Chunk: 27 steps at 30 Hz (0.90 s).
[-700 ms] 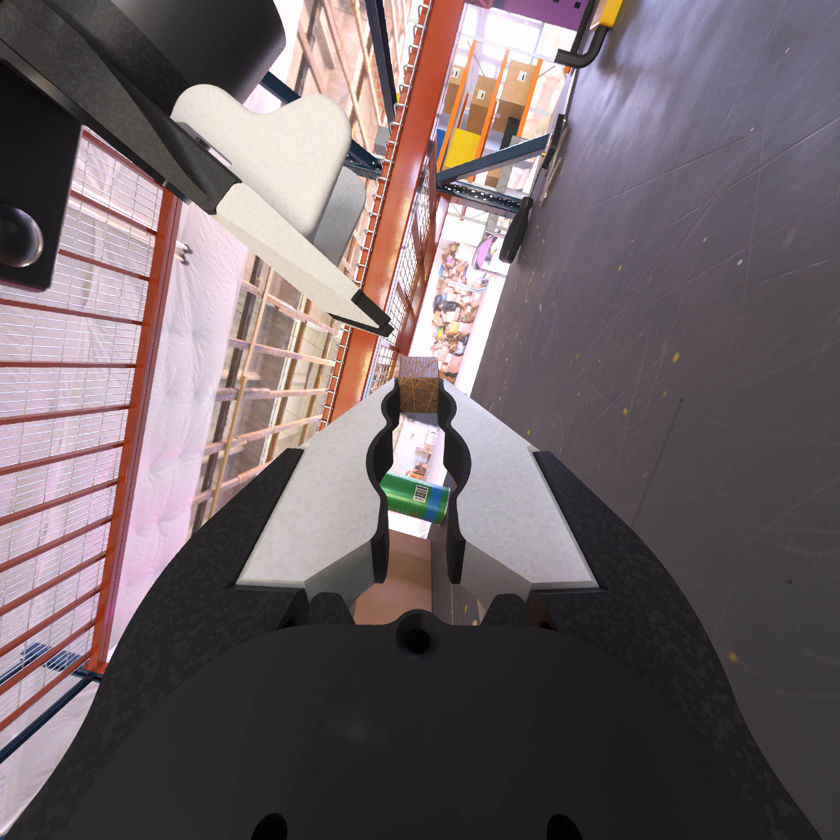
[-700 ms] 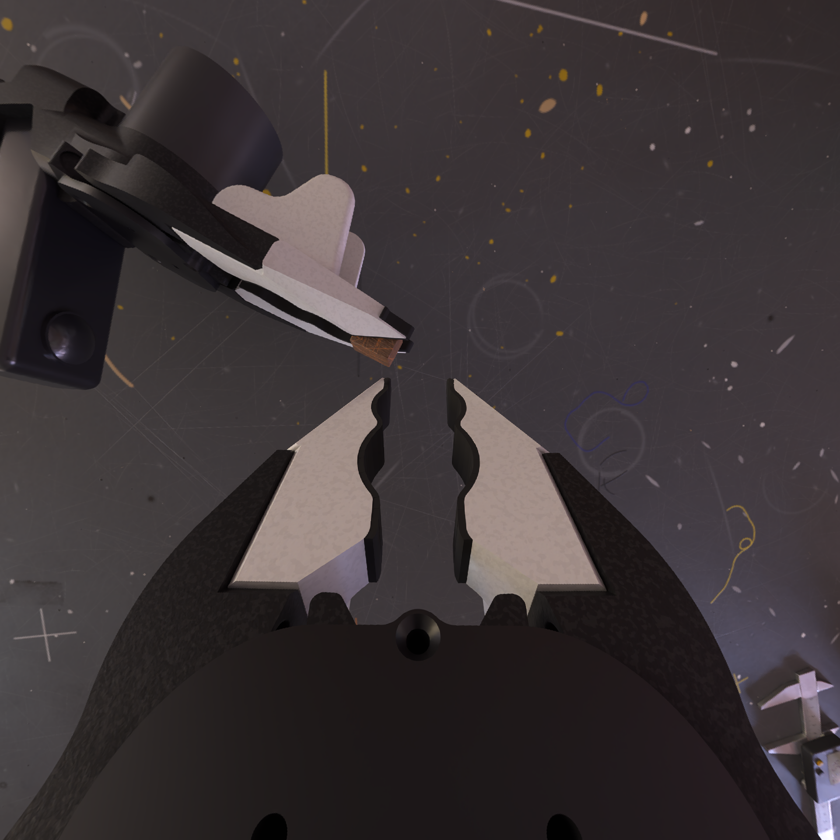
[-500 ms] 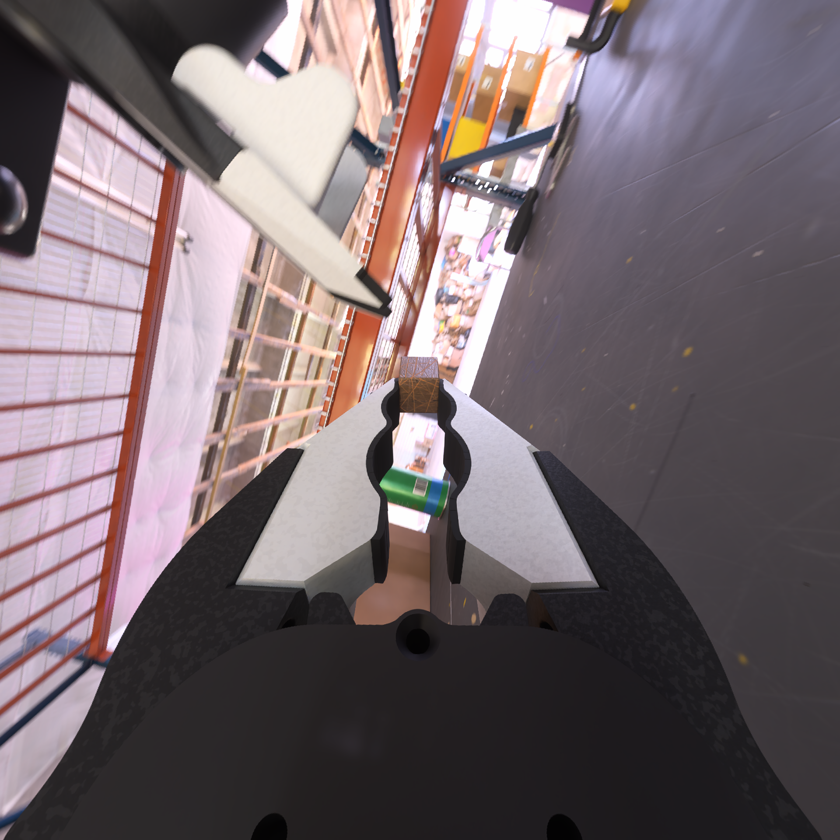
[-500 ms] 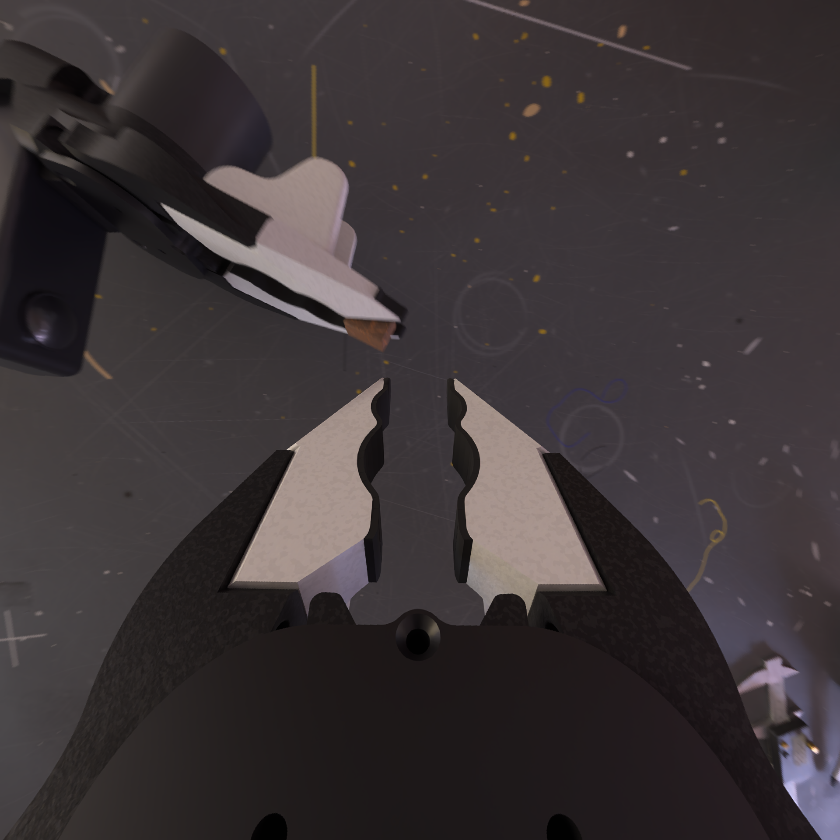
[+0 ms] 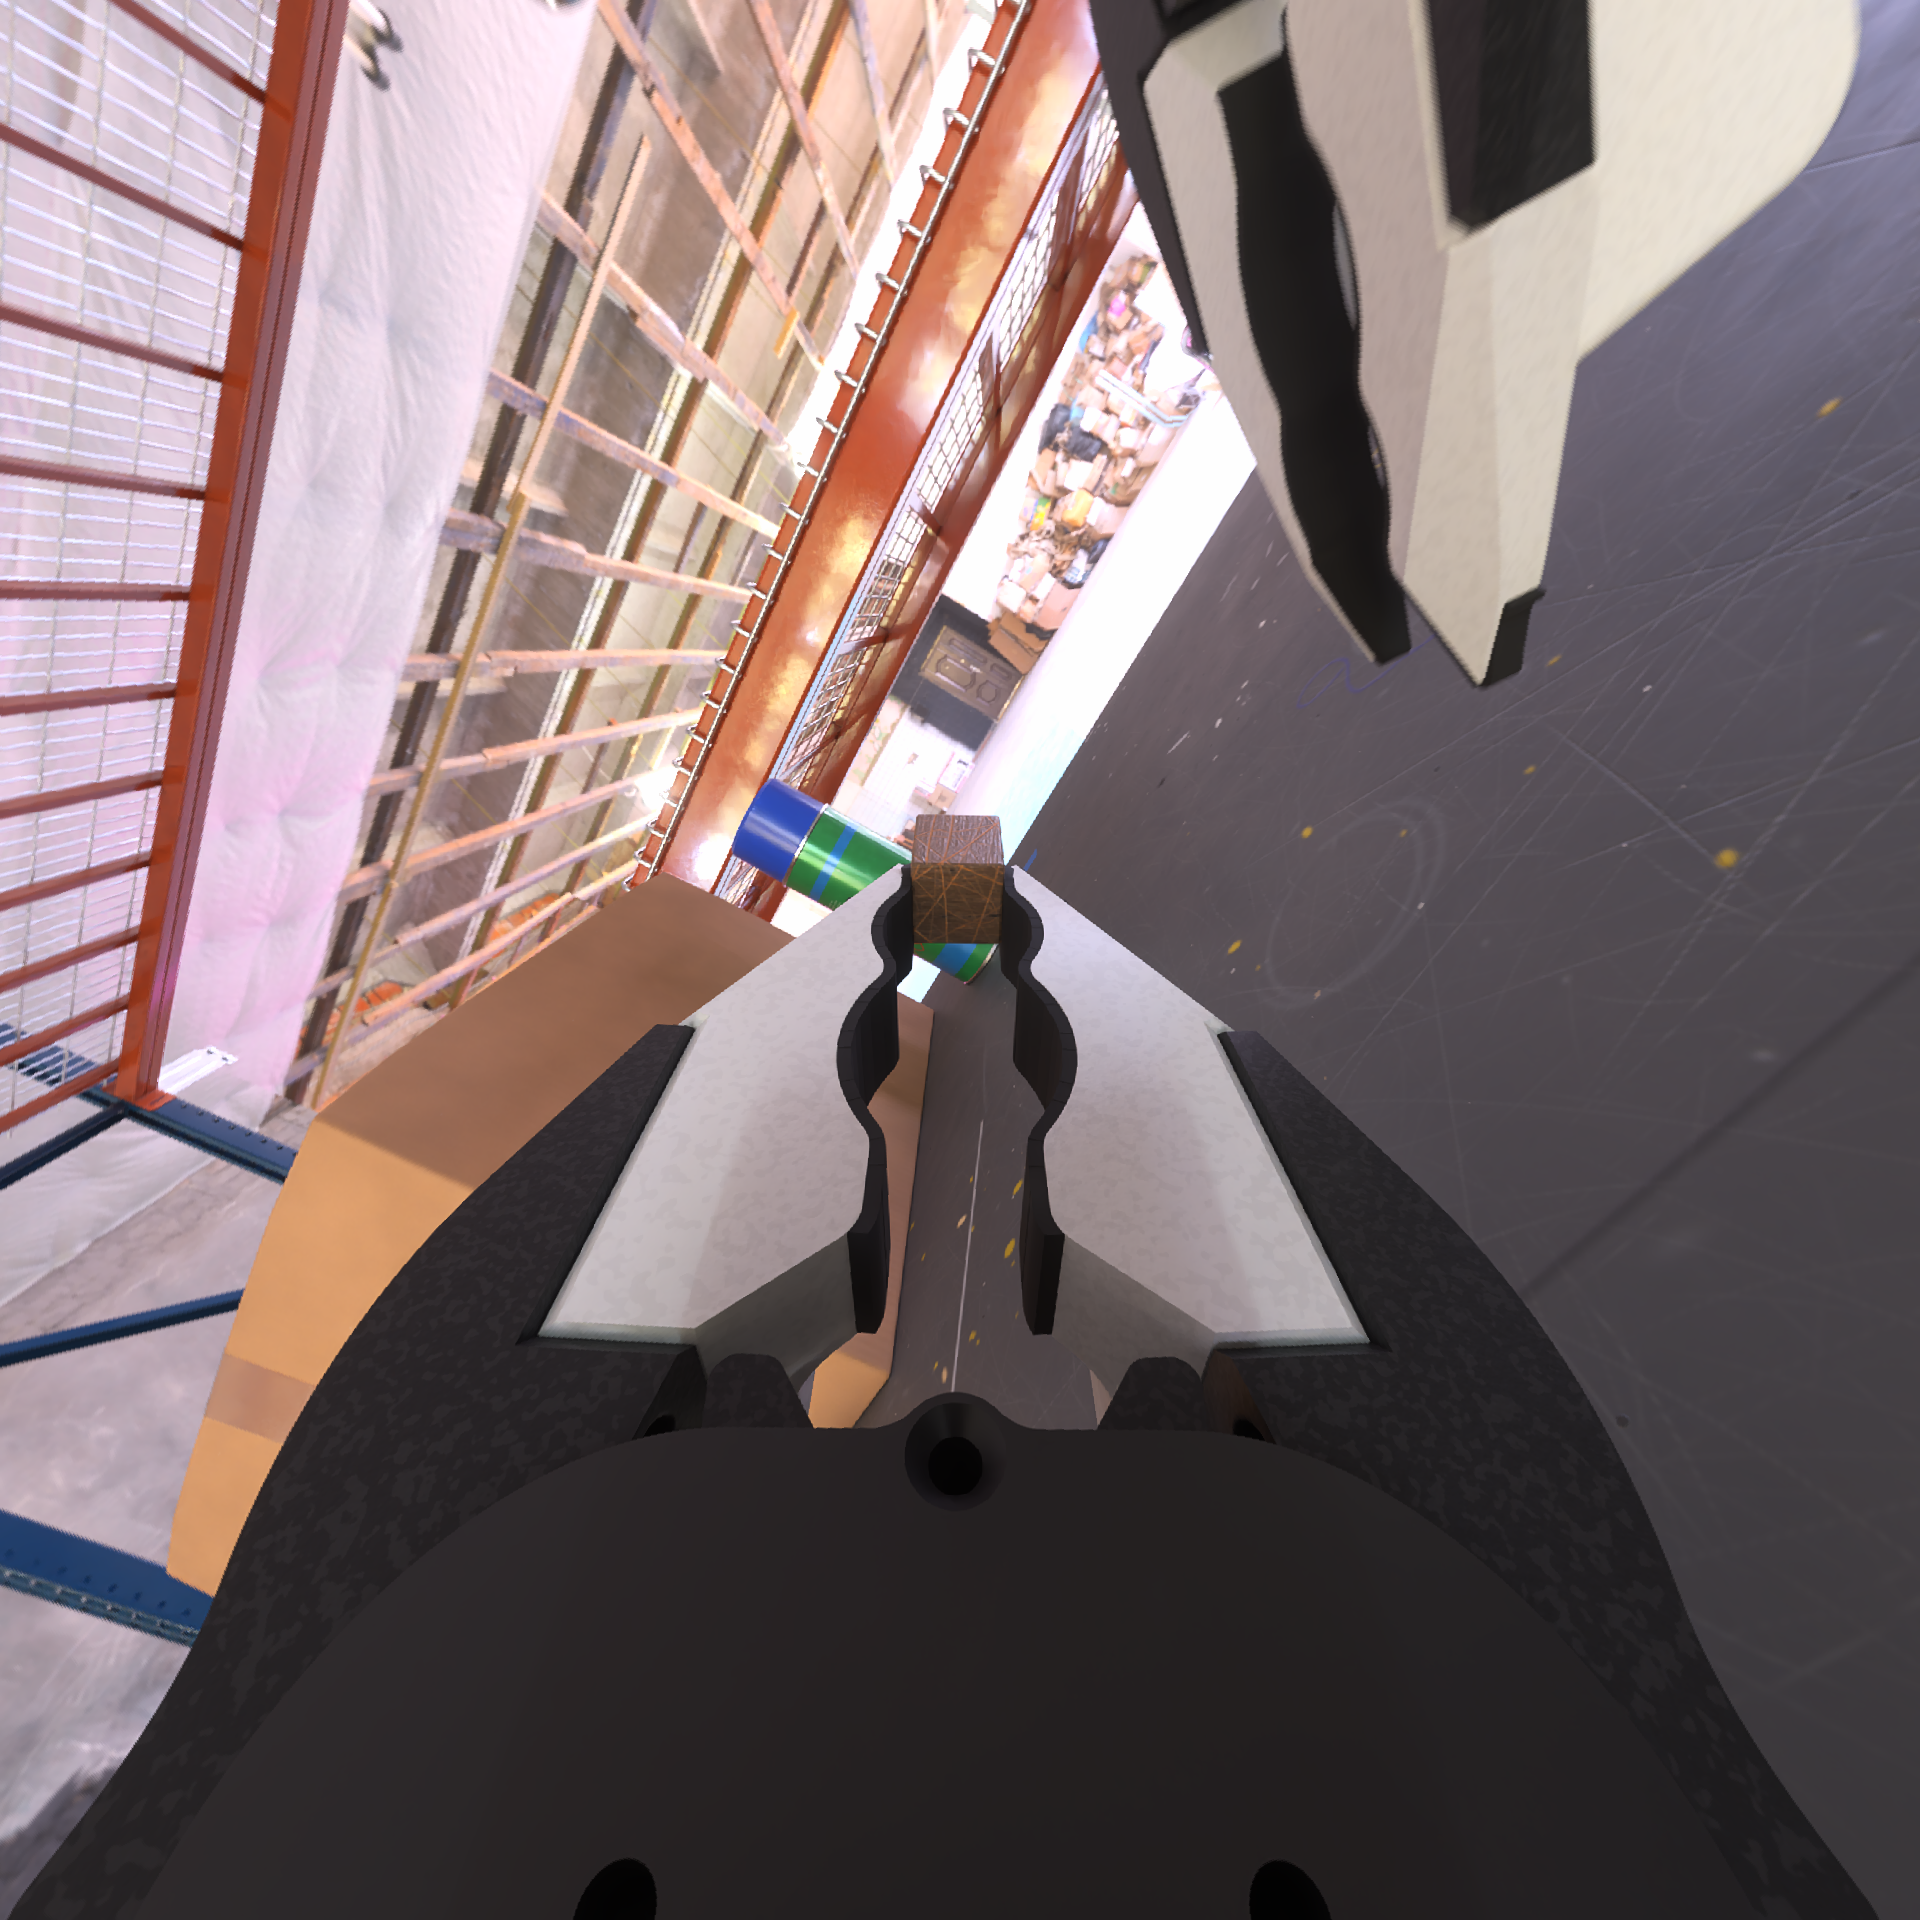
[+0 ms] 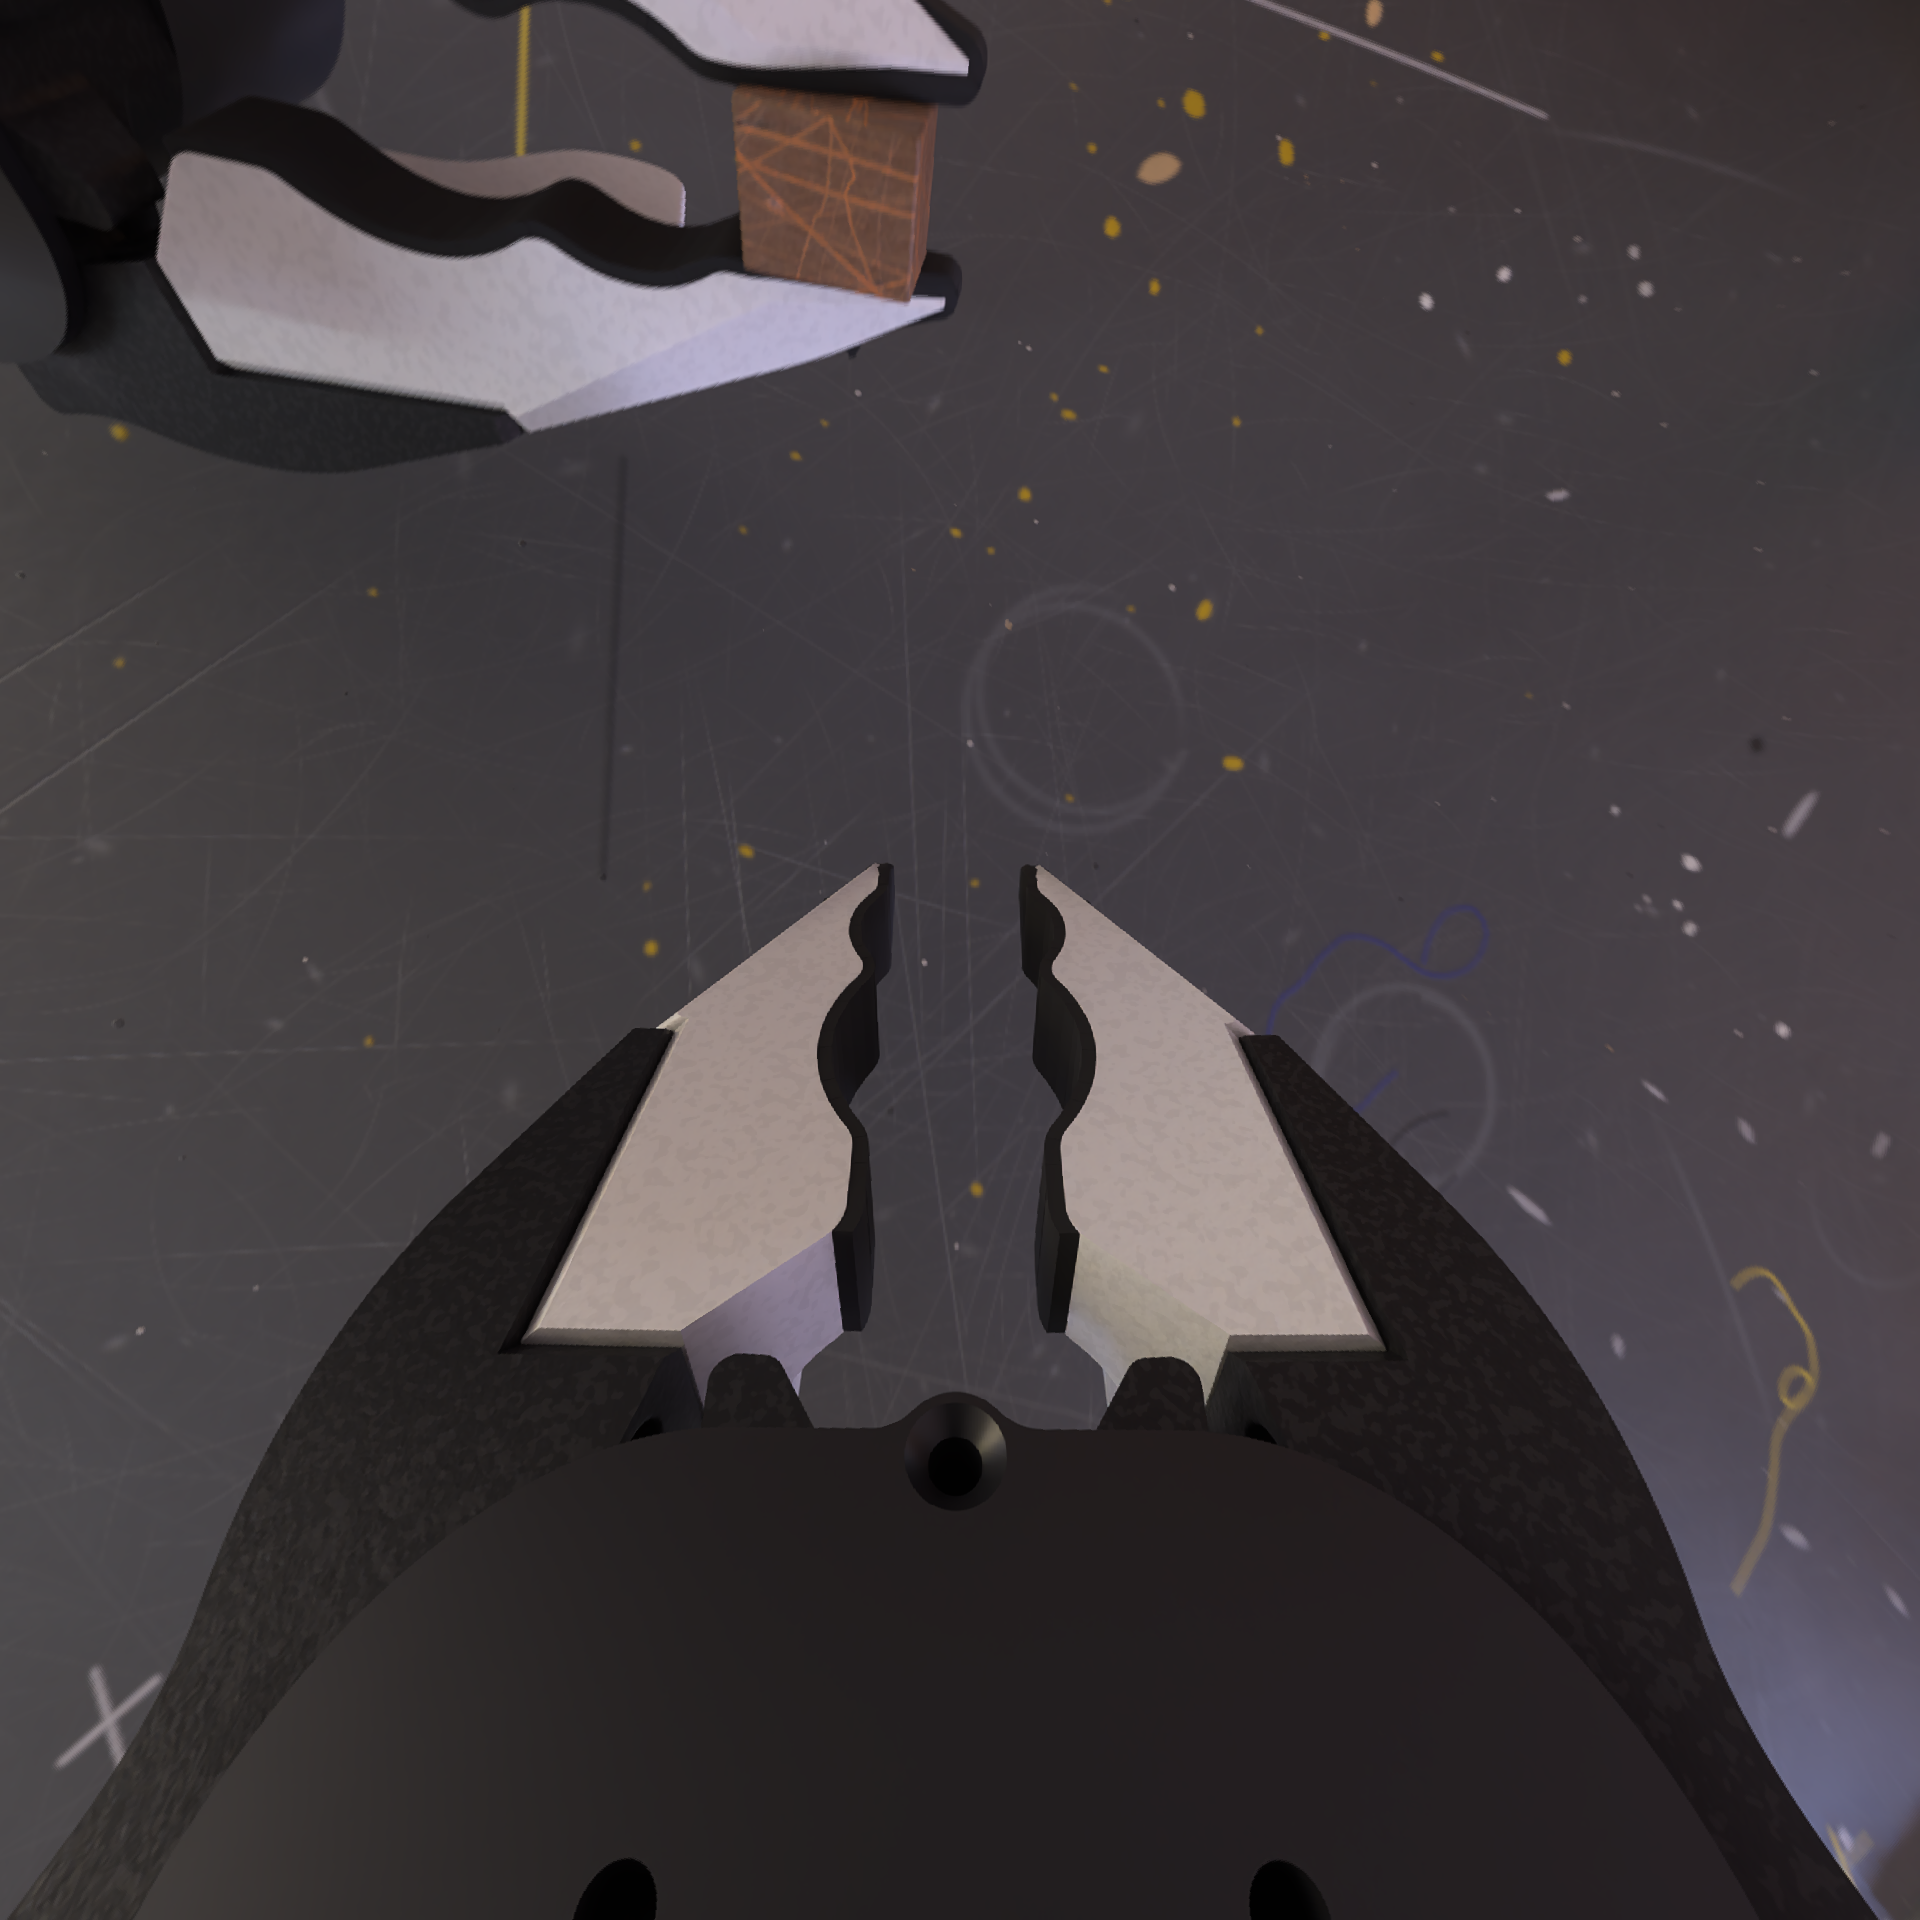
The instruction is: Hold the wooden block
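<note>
Left wrist view: left gripper (image 5: 956,894) pinches the wooden block (image 5: 957,890) at its fingertips, frame centre; green-and-blue can (image 5: 821,850) and cardboard box (image 5: 499,1122) behind, right gripper (image 5: 1444,649) upper right. Right wrist view: right gripper (image 6: 956,883) fingers apart, empty, over the dark floor (image 6: 1351,623); block upper left, clamped. Holding step looks underway; next just needs a steady grip.

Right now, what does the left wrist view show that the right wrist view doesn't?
Only the left wrist view shows the green and blue can behind the block, the tan cardboard box and the orange racking. Only the right wrist view shows the right gripper from behind, its jaws open and empty over the dark speckled floor. Both show the wooden block pinched at the tips of the left gripper.
</note>
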### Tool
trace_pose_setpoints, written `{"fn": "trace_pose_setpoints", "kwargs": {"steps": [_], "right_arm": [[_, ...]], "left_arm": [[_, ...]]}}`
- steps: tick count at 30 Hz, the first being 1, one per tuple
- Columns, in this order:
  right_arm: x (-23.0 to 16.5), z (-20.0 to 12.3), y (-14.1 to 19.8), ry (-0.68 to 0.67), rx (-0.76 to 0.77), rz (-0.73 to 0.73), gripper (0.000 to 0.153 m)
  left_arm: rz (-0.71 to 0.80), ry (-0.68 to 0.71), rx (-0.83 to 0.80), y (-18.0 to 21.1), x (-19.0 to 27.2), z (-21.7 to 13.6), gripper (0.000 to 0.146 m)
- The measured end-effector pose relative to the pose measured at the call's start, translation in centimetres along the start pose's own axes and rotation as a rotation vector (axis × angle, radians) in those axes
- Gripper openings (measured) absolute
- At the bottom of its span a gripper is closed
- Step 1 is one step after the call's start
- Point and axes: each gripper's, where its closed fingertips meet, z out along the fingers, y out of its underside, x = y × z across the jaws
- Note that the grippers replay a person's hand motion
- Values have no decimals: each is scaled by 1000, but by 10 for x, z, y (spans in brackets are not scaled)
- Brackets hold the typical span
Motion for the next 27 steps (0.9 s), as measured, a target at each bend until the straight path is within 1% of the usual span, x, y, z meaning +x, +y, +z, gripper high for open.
{"fn": "trace_pose_setpoints", "kwargs": {"steps": [3,7,9,12,16,20,23,26,27], "right_arm": [[2,10,1,-39,-19,55,25],[1,14,3,-38,-87,173,26],[-4,12,-1,-30,-82,201,26],[-15,13,-4,-6,-67,194,26],[-15,18,7,88,-142,182,23],[-9,20,11,118,-128,254,20],[-10,23,9,91,-102,289,20],[-24,24,-2,-48,-34,296,20],[-23,22,-4,-69,-15,278,21]], "left_arm": [[12,13,5,-1,2,0,15],[9,21,7,-2,3,0,15],[7,28,8,-2,3,1,15],[8,37,12,-3,4,1,15],[11,46,16,-4,5,0,15],[13,57,16,-5,6,0,15],[12,59,16,-6,6,0,15],[13,60,15,-6,5,0,15],[14,61,14,-6,5,0,15]]}}
